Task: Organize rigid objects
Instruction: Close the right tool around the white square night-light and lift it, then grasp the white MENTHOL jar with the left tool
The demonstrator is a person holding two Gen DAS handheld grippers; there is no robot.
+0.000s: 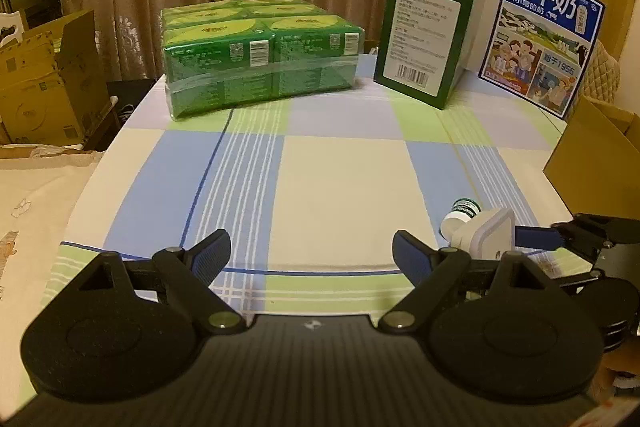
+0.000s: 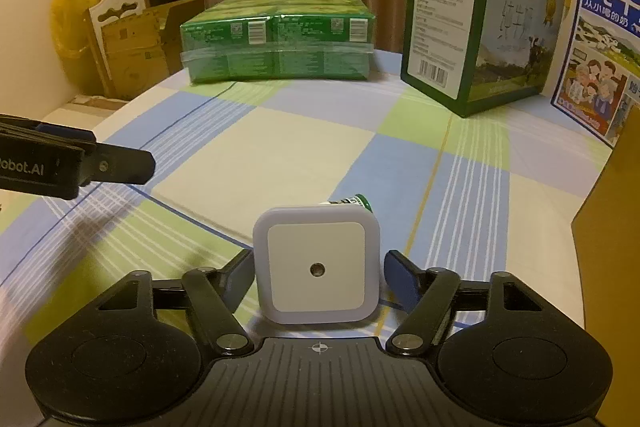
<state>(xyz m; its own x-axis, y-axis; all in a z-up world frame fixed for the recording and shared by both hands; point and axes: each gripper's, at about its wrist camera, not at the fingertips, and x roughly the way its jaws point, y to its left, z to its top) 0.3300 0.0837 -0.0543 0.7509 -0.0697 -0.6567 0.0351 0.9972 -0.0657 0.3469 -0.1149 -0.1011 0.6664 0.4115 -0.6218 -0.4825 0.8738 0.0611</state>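
A white square night light point(image 2: 316, 269) stands between the fingers of my right gripper point(image 2: 318, 277). The jaws stand wide beside it, with a small gap showing on the right side. It also shows in the left wrist view point(image 1: 486, 233), near the right gripper's blue fingertips point(image 1: 536, 237). A small green-capped bottle point(image 2: 354, 201) lies on the cloth just behind the light; it also shows in the left wrist view point(image 1: 464, 207). My left gripper point(image 1: 312, 257) is open and empty over the checked cloth, left of the light.
A shrink-wrapped pack of green boxes point(image 1: 260, 55) lies at the table's back. A tall green carton point(image 1: 424, 35) and a blue milk carton point(image 1: 540, 39) stand at the back right. A brown cardboard box point(image 1: 596, 155) sits at the right edge. Cardboard boxes point(image 1: 44, 83) stand off the table's left.
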